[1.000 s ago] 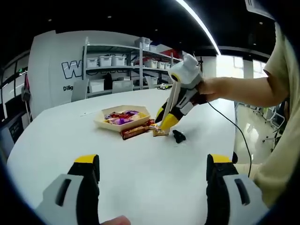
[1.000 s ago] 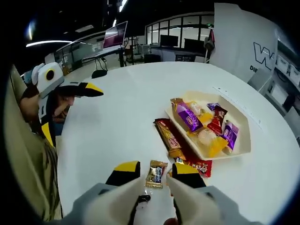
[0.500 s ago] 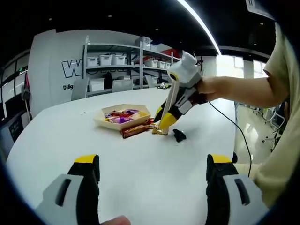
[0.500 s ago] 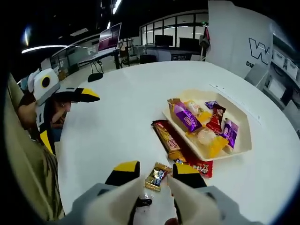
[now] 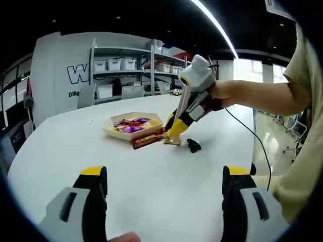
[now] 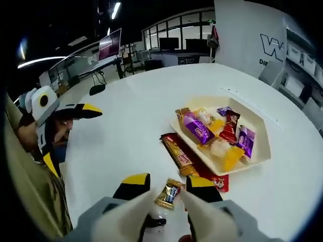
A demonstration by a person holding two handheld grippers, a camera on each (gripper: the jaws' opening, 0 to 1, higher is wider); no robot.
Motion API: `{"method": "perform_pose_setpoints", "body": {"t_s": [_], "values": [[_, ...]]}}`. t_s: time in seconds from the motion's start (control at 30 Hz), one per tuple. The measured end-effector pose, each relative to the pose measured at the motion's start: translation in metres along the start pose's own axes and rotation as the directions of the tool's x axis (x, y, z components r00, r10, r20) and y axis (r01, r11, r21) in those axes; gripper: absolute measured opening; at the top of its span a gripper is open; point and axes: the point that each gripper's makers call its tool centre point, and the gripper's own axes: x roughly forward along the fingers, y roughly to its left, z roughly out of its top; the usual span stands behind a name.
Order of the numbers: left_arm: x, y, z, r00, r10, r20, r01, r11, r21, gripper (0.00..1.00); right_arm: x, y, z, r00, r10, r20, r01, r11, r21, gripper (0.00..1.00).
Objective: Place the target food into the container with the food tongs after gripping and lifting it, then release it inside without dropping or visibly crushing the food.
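Observation:
A small gold-wrapped candy [image 6: 168, 194] sits tilted between the yellow-tipped jaws of my right gripper [image 6: 168, 182], which is shut on it just above the white table. From the left gripper view, the right gripper [image 5: 176, 132] points down at the table with the candy [image 5: 171, 142] at its tips. The cream tray [image 6: 262, 151] holds several wrapped sweets and lies just beyond, to the right. My left gripper [image 5: 164, 176] stands wide open over bare table, well short of the tray [image 5: 109, 129].
A gold bar [image 6: 176, 151] and a red wrapper [image 6: 218, 182] lie on the table against the tray's near side. A small black object [image 5: 193, 146] lies beside the right gripper. Shelves with white bins stand behind the table. A person's arm [image 5: 262, 98] holds the right gripper.
The candy has tipped from lying flat to a slant between the right jaws. The right gripper has risen slightly. The left gripper has stayed put.

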Motion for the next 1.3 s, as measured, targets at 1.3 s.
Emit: {"method": "perform_pose_setpoints", "body": {"t_s": [1.3], "values": [[-0.002, 0.002, -0.002, 1.0, 0.005, 0.003, -0.005, 1.0, -0.007, 0.92, -0.008, 0.005, 0.022, 1.0, 0.026, 0.003, -0.025, 0.997, -0.077, 0.17]]}}
